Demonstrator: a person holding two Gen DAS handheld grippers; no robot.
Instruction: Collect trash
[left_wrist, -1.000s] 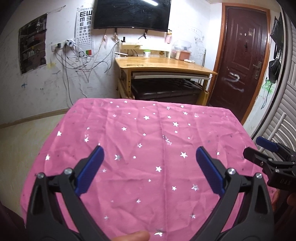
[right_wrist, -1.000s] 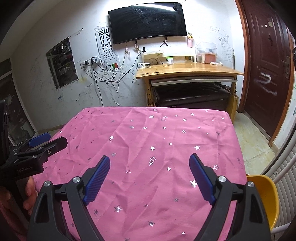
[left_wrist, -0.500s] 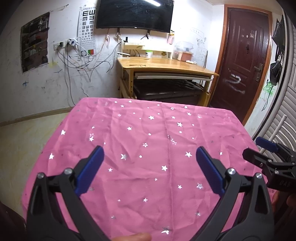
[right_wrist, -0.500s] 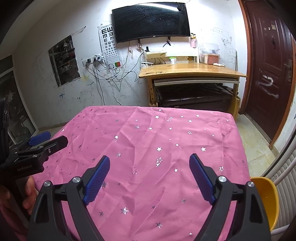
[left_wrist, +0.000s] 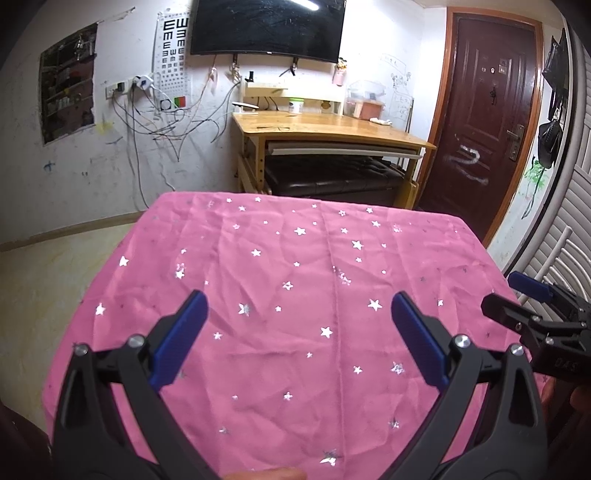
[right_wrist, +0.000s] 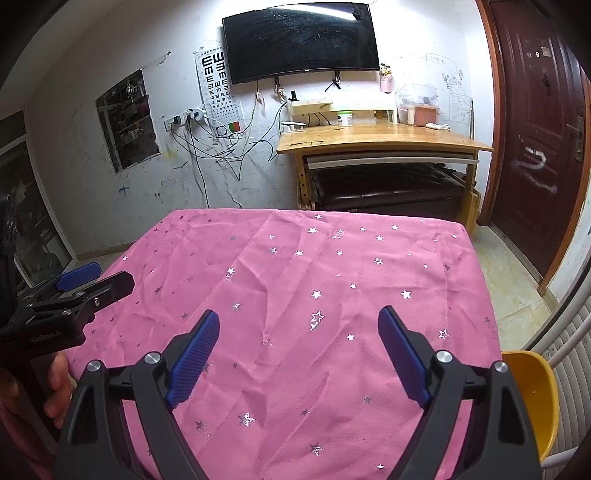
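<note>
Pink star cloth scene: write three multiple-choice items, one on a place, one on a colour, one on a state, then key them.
1. Where is the yellow bin?
A. on the cloth
B. off the cloth's right edge
C. on the wooden desk

2. What colour are the gripper pads?
A. blue
B. red
C. white

3. How does the right gripper stand?
A. shut on trash
B. shut, empty
C. open, empty

Key: 1 B, it sits beside the pink cloth; 2 A, both pads are blue; 3 C, only cloth shows between the spread pads.
</note>
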